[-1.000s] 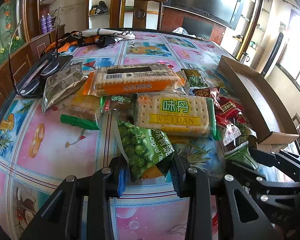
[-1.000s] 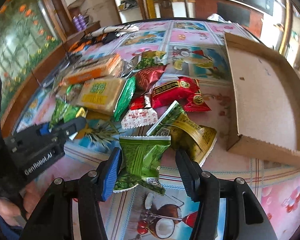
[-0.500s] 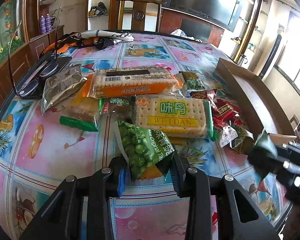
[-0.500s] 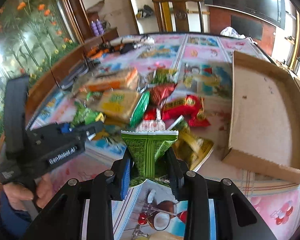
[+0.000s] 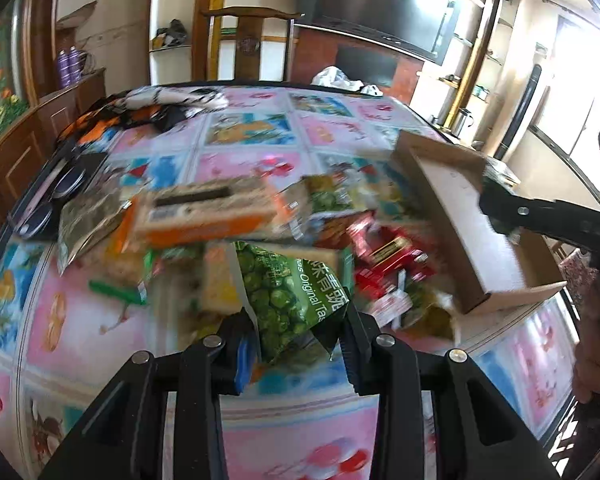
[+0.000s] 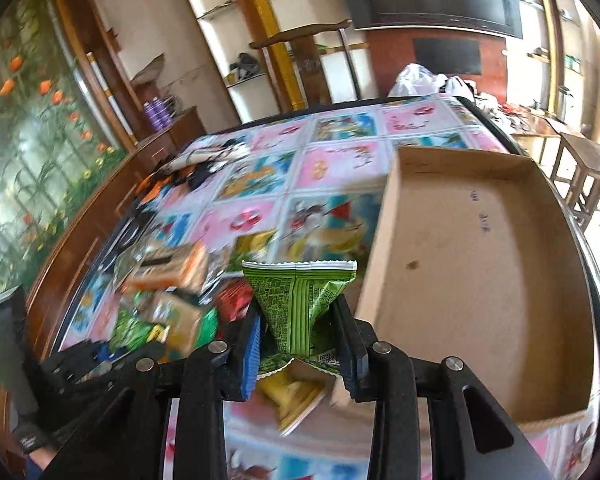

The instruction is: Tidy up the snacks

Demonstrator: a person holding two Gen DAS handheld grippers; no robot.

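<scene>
My left gripper (image 5: 298, 336) is shut on a green pea snack bag (image 5: 288, 292) and holds it lifted above the snack pile (image 5: 220, 216) on the table. My right gripper (image 6: 298, 344) is shut on a small green snack packet (image 6: 300, 304), raised beside the left wall of the empty cardboard box (image 6: 476, 264). In the left wrist view the right gripper (image 5: 500, 208) hangs over the box (image 5: 460, 216). The pile in the right wrist view (image 6: 168, 292) is blurred.
Colourful tablecloth (image 5: 256, 128) covers the round table. Glasses and a dark case (image 5: 60, 188) lie at the left edge, folded cloth (image 5: 160, 104) at the far side. A wooden chair (image 5: 248, 36) and shelves stand behind. A yellow packet (image 6: 292, 396) lies below my right gripper.
Both grippers have risen with their packets. The left lifted the pea bag off the table. The right carried its green packet up and rightward to the box.
</scene>
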